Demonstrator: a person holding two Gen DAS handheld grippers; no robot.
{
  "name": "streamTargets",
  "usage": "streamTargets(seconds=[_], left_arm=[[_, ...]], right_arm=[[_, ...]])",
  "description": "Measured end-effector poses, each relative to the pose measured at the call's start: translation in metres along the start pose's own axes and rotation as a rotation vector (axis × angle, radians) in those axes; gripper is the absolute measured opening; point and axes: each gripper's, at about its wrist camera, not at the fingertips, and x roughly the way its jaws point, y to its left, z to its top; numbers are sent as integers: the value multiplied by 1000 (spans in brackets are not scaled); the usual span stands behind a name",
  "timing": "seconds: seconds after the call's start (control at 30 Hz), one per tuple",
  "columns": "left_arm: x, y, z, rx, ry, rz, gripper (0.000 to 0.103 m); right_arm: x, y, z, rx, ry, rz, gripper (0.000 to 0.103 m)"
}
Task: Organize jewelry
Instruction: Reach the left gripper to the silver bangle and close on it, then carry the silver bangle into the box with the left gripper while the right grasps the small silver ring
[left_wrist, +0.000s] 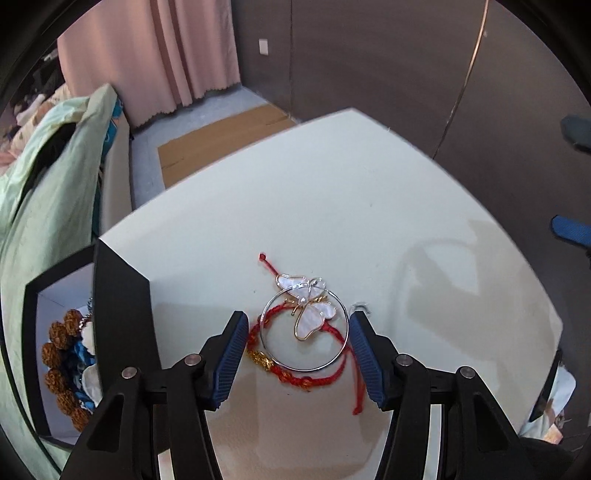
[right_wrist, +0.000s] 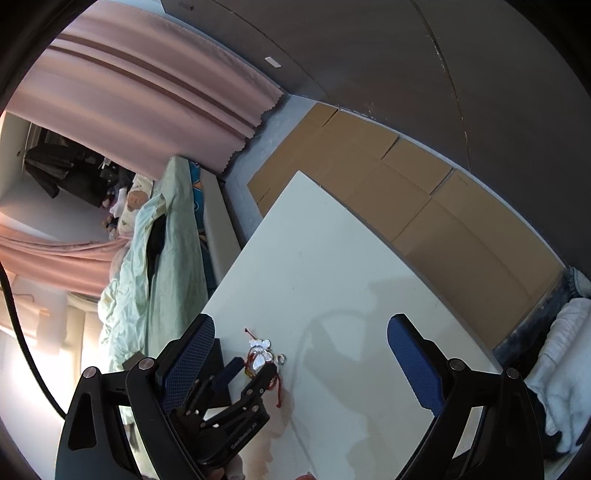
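Lying on the white table (left_wrist: 332, 206), the jewelry pile (left_wrist: 304, 328), a silver hoop over a red cord bracelet and butterfly pendant, sits between the left tongs (left_wrist: 295, 354), pads apart, unclenched. The pendant's long axis slants far-left to near-right. Only the left view shows the black box (left_wrist: 122, 295) with beads; right tongs (right_wrist: 299, 365) gape empty.

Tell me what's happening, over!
Left gripper open around silver bangle, butterfly clip and red bracelet. Right gripper open, empty. Small ring close beside. Over.
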Motion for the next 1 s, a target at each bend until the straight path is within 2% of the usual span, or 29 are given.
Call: streamTargets(seconds=[0.1,0.17,0.23,0.4,0.5,0.6,1.0], left_arm=[[2,2,0,7,-8,-8,57],[0,3,2,10,-14,-7,40],[-1,6,3,-6,-13,-7,18],[-16,16,4,-51,-47,-40,16],[-26,20,4,-70,-75,-59,11],[-37,24,5,-84,-102,-72,2],[-61,38,1,-138,-169,-163,1]], right_arm=[[0,2,-1,-3,-2,1,96],[-1,3,-1,-7,-4,2,96],[1,5,-1,-12,0,-1,96],[3,6,-3,-22,8,-7,96],[4,6,-2,-26,9,-8,96],[7,10,-5,-37,16,-10,96],[22,18,-13,-89,56,-30,96]])
